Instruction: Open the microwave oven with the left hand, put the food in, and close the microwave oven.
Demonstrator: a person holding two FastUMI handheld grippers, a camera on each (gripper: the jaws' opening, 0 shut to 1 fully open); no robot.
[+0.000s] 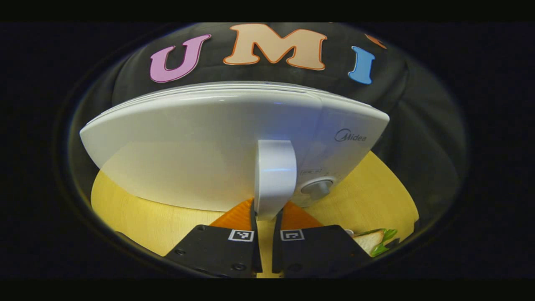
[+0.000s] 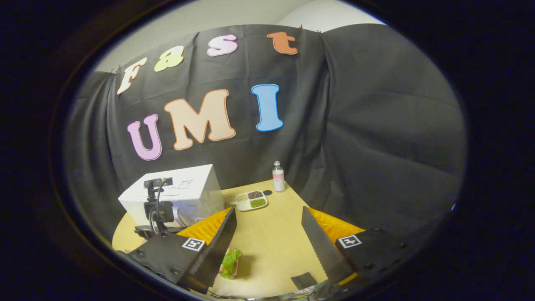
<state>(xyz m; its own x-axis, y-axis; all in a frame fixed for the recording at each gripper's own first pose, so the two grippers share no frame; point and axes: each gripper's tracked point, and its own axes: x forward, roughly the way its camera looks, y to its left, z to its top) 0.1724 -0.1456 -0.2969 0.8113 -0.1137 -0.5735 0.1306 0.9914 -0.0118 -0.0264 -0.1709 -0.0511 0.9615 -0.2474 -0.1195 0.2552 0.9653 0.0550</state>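
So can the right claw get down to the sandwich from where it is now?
Probably yes. The right claw hangs open above the sandwich on the table, with nothing between them. The left claw is busy at the microwave handle, off to the side.

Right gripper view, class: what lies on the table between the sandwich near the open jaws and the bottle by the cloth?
Bare tabletop mostly; a divided dish sits just short of the bottle, far from the sandwich, seen in the right gripper view.

dim booth, light from above. strong fisheye bowing curves the microwave oven (image 1: 217, 142) front, which carries soft glare on its handle (image 1: 275, 175). the surface (image 2: 271, 238) is evenly lit with faint shadows; both views darken and soften toward their rims.
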